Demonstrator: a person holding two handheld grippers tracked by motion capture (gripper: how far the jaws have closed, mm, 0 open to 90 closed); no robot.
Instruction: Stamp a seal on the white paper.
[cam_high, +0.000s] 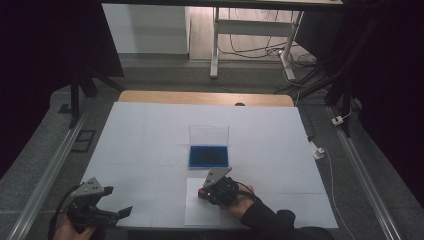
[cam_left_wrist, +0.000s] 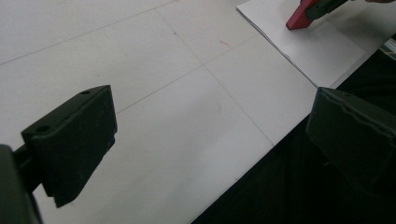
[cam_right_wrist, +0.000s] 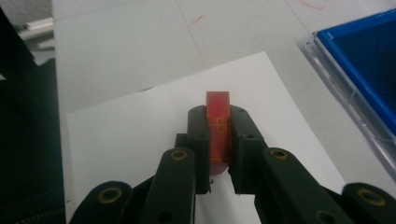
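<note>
My right gripper (cam_right_wrist: 218, 119) is shut on a small red block (cam_right_wrist: 218, 122), held low over a white paper sheet (cam_right_wrist: 140, 126) near the table's front edge. In the high view that right gripper (cam_high: 205, 191) and the red block (cam_high: 202, 192) sit over the sheet (cam_high: 197, 212). A blue stamp pad in a clear case (cam_high: 209, 155) with its lid raised lies just beyond. My left gripper (cam_high: 122, 212) hangs open at the front left corner with nothing between its fingers. In the left gripper view its jaws stand wide apart, and the red block (cam_left_wrist: 301, 16) shows far off.
The table (cam_high: 150, 130) is covered in white paper, with a wooden edge (cam_high: 205, 98) at the back. A dark drop lies past the front edge (cam_left_wrist: 280, 186). Metal rails (cam_high: 45, 175) run along both sides, and cables (cam_high: 325, 150) lie at the right.
</note>
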